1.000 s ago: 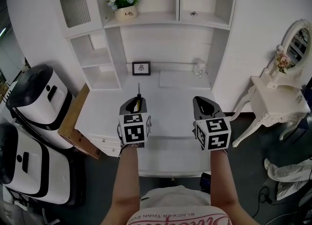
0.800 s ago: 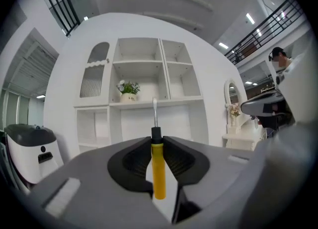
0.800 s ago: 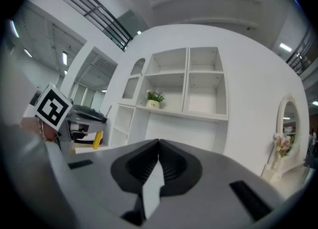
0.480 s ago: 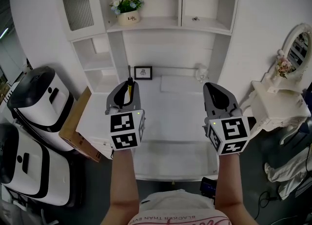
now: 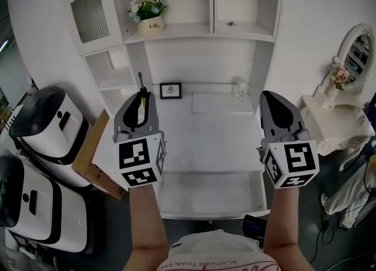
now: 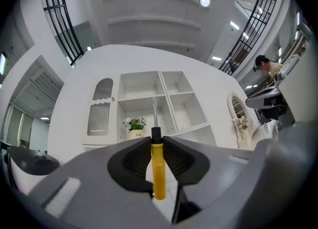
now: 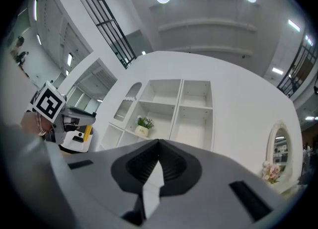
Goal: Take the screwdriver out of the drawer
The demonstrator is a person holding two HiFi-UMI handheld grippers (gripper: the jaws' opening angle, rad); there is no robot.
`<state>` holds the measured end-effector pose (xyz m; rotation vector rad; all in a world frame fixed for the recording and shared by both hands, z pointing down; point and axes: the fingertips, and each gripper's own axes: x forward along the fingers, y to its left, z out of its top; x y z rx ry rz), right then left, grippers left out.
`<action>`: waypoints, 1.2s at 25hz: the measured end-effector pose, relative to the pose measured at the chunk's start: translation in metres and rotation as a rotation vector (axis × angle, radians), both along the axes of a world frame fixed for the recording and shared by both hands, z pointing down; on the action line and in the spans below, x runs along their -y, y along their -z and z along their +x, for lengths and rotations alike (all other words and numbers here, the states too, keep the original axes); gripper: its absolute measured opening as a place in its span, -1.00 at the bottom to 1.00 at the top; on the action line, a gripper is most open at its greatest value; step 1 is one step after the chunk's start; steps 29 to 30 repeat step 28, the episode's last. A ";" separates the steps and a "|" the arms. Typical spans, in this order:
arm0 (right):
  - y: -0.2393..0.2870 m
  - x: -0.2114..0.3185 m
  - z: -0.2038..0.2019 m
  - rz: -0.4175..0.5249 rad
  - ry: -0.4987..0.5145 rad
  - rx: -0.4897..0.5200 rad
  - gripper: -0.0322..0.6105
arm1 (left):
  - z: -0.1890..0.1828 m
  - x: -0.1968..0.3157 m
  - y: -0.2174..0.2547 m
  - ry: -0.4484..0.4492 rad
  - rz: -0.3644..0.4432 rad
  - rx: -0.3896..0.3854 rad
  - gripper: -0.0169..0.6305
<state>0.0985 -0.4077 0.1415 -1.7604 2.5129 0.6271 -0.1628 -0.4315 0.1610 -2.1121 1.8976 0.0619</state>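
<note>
A screwdriver (image 5: 141, 91) with a yellow handle (image 6: 158, 171), black collar and thin metal shaft is clamped in my left gripper (image 5: 141, 97), its shaft sticking out past the jaw tips toward the shelves. In the left gripper view, the left gripper (image 6: 157, 142) has both pads pressed on the handle. My right gripper (image 5: 275, 98) is held up at the same height on the right; in its own view the right gripper (image 7: 158, 144) has its jaws meeting at the tips with nothing between them. Below both, a white drawer (image 5: 208, 196) appears pulled out of the desk front.
The white desk (image 5: 205, 129) carries a small picture frame (image 5: 170, 90) and a figurine (image 5: 239, 89). A flower pot (image 5: 148, 17) stands on the shelf above. White appliances (image 5: 41, 123) and a brown board (image 5: 94, 158) are at the left, a dressing table (image 5: 343, 126) at the right.
Both grippers have risen and spread apart, now pointing more toward the shelves. The screwdriver has gone up with the left gripper, still clamped.
</note>
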 end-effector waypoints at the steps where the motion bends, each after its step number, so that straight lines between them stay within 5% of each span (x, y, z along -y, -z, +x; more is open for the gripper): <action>1: 0.001 0.000 0.002 0.002 -0.003 0.008 -0.88 | 0.000 -0.001 0.001 0.000 0.004 0.000 -0.70; 30: -0.014 -0.006 0.000 -0.051 0.007 0.063 -0.88 | 0.009 -0.017 0.003 -0.042 0.027 -0.036 -0.70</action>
